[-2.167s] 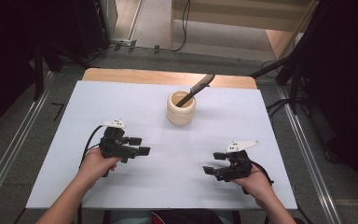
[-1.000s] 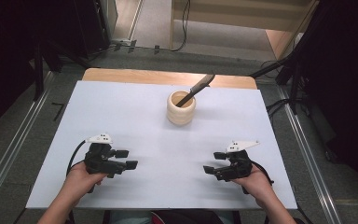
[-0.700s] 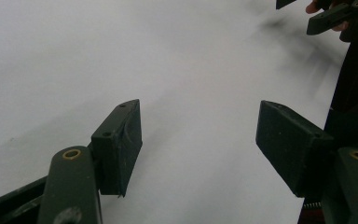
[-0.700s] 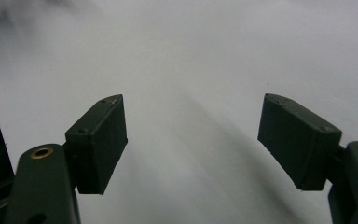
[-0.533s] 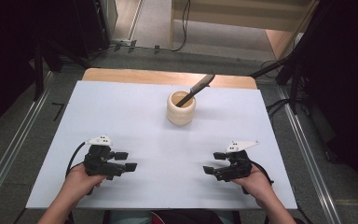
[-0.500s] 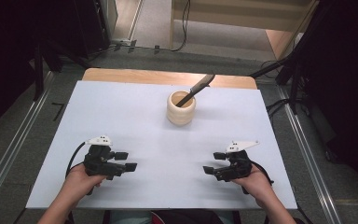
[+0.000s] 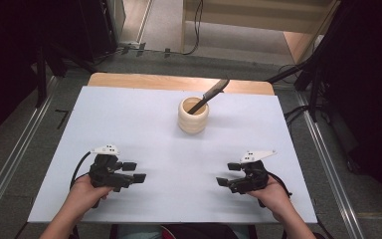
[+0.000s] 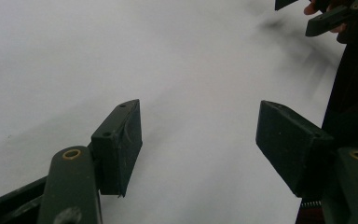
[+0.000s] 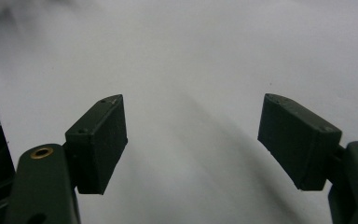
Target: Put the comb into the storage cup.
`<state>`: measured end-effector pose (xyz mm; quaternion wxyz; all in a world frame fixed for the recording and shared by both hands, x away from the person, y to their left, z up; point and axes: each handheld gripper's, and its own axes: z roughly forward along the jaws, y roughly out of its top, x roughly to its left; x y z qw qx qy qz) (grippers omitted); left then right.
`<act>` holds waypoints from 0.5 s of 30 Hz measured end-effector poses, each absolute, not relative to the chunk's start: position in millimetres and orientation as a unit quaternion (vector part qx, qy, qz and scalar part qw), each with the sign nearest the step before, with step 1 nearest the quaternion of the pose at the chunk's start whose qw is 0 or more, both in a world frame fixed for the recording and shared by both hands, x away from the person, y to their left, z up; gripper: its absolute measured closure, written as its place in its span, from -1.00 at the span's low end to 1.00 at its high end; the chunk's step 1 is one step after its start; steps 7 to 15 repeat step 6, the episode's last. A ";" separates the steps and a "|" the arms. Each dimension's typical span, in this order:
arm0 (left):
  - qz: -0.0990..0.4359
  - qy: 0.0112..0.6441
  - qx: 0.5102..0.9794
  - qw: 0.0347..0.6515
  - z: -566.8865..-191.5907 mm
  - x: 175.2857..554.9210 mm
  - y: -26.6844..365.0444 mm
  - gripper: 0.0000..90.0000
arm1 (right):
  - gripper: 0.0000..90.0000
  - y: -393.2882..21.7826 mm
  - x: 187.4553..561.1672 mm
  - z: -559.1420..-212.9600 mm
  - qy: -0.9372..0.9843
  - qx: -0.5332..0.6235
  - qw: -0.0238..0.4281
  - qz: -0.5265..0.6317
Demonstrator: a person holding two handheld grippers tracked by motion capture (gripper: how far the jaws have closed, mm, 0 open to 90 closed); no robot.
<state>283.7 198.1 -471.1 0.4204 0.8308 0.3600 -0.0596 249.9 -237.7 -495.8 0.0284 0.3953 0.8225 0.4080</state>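
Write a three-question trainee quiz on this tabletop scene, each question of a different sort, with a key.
1. True or false: the left tongs are clamped on the wooden cup.
2. Multiple choice: the dark utensil is A) flat on the white table, B) standing tilted inside the cup, C) held between the right tongs.
3. Fill in: both tongs rest near the table's ____ edge, jaws pointing toward each other.

Key:
1. False. The jaws are apart with nothing between them, and the cup stands well away.
2. B. Its upper end leans toward the far right.
3. Near, the person's side.
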 end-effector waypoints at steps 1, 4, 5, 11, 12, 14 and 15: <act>-0.060 0.360 0.831 0.421 -471.2 283.7 198.0 -0.29 | -0.51 -237.7 249.9 -495.7 0.822 0.396 0.028 0.408; -0.060 0.360 0.830 0.421 -471.3 283.6 197.8 -0.29 | -0.51 -237.6 249.8 -495.8 0.823 0.395 0.028 0.407; -0.059 0.360 0.831 0.420 -471.2 283.8 198.2 -0.29 | -0.52 -237.7 249.9 -495.9 0.824 0.394 0.029 0.407; -0.058 0.360 0.831 0.420 -471.3 284.0 198.4 -0.29 | -0.52 -237.8 250.0 -496.1 0.824 0.394 0.029 0.406; -0.058 0.360 0.831 0.420 -471.3 284.0 198.4 -0.29 | -0.52 -237.8 250.0 -496.1 0.824 0.394 0.029 0.406; -0.058 0.360 0.831 0.420 -471.3 284.0 198.4 -0.29 | -0.52 -237.8 250.0 -496.1 0.824 0.394 0.029 0.406; -0.058 0.360 0.831 0.420 -471.3 284.0 198.4 -0.29 | -0.52 -237.8 250.0 -496.1 0.824 0.394 0.029 0.406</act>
